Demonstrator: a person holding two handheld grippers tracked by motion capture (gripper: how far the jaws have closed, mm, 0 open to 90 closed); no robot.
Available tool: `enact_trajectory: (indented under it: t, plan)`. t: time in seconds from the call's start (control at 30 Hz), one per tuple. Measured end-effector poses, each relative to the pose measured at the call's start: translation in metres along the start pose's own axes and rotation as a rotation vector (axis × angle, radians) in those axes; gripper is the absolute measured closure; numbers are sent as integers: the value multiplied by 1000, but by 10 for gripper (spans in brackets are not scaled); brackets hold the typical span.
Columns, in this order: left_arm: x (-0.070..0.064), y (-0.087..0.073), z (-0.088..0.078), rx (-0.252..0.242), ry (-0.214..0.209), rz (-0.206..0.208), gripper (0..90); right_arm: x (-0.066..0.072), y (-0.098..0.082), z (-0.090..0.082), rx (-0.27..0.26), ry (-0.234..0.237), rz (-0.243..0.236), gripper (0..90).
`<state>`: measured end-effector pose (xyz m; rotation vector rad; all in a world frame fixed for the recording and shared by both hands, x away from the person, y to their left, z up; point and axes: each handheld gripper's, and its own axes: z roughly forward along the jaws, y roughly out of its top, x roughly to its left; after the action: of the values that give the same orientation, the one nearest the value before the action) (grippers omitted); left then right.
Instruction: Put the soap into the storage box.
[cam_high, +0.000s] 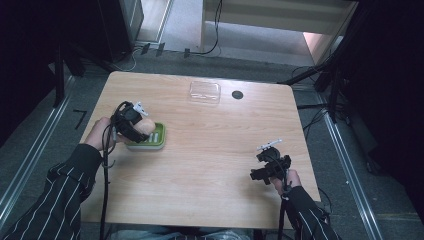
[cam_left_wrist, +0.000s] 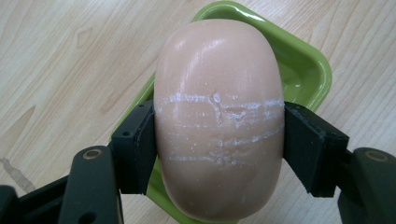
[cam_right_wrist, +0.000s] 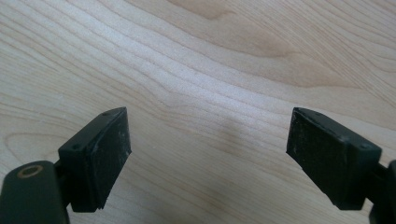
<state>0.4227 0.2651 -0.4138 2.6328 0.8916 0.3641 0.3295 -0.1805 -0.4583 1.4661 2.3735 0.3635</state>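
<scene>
Left tongs (cam_left_wrist: 219, 149) clench soap (cam_left_wrist: 219, 116) across its middle, just above green dish (cam_left_wrist: 308, 70); right tongs (cam_right_wrist: 208, 158) gape, idle over table (cam_right_wrist: 210, 56).

wooden table (cam_high: 210, 150), grey floor (cam_high: 30, 145), dark surroundings

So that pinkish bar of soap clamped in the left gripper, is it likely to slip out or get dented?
The soap looks smooth and rounded, so it could squirt out of the left gripper if the squeeze shifts. White scrape lines across its face suggest a fairly soft surface that marks easily. It probably holds its shape rather than bending, and would likely drop back into the green dish below.
</scene>
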Motion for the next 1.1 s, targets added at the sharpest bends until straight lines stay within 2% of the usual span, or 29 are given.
enact_trajectory:
  t: [0.13, 0.33, 0.43, 0.5, 0.67, 0.93, 1.1]
  plan:
    - [1, -2, 2, -8, 6, -1, 330, 0, 0, 0, -2, -1, -3, 143]
    - [2, -2, 8, 7, 15, 24, 330, 0, 0, 0, 2, 0, -2, 143]
    - [3, -3, 10, -3, 13, 16, 330, 0, 0, 0, 0, 0, -3, 143]
    - [3, -3, 11, 0, 16, 28, 330, 0, 0, 0, 0, 0, -3, 143]
    - [3, -4, 14, -1, 21, 26, 329, 0, 0, 0, 0, 2, -3, 143]
    - [3, -5, 19, 34, 18, 38, 328, 0, 0, 0, 0, 1, -4, 143]
    - [3, -6, 21, 33, 15, 32, 328, 0, 0, 0, 2, 3, -3, 143]
